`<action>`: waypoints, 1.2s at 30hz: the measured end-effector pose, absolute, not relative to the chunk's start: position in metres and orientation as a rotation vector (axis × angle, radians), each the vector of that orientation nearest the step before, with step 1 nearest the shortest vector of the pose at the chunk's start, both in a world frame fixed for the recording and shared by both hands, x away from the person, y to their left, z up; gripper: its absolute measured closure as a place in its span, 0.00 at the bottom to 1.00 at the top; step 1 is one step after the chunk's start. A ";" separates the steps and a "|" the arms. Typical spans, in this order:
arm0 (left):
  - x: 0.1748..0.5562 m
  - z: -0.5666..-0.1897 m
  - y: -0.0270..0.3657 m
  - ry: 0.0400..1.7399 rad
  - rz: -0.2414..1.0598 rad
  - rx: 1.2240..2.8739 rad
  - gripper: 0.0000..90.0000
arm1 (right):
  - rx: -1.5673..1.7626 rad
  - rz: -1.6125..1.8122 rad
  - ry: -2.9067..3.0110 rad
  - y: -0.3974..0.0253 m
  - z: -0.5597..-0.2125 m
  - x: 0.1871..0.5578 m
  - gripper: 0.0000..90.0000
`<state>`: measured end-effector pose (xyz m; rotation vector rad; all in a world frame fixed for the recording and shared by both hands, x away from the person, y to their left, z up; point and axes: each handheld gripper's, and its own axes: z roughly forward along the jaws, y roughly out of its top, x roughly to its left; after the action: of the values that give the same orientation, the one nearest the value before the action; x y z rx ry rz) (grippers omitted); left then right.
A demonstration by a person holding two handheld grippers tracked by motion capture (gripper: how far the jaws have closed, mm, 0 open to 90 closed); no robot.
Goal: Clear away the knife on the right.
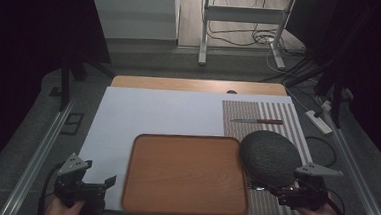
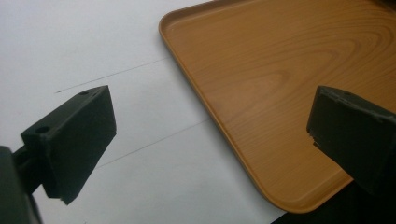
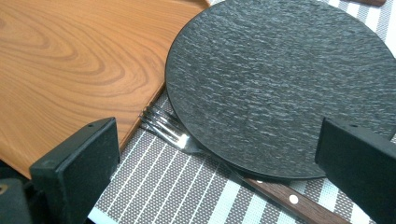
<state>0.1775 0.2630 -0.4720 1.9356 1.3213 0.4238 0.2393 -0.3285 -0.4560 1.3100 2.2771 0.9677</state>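
**Dark Plate and Fork Wait on Striped Mat**

A white-covered worktop [image 1: 143, 114] stands in a dim room with grey carpet and loose cables beyond. At its near centre lies a rounded-corner wooden tray [image 1: 187, 175], its grain swirling, its low rim raised. Just right of it, a grey-and-white striped woven mat [image 1: 278, 118] carries a round, slate-textured dark plate [image 1: 269, 156]; a steel fork [image 3: 175, 133] with a riveted wooden handle lies partly beneath the plate's near edge. A wood-handled knife [image 1: 258, 121] lies farther back on the mat. The right gripper [image 1: 281, 189] hovers by the plate, jaws spread wide, holding nothing. The left gripper [image 1: 101, 184] sits at the tray's near-left corner, jaws likewise apart.
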 end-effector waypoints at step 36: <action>0.179 -0.472 0.264 1.337 0.414 1.931 0.03 | 1.213 0.946 2.288 -0.319 -0.456 0.255 0.00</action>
<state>0.1789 0.2636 -0.4725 1.9305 1.3373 0.4141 0.2550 -0.3193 -0.4559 1.2134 2.2880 0.9461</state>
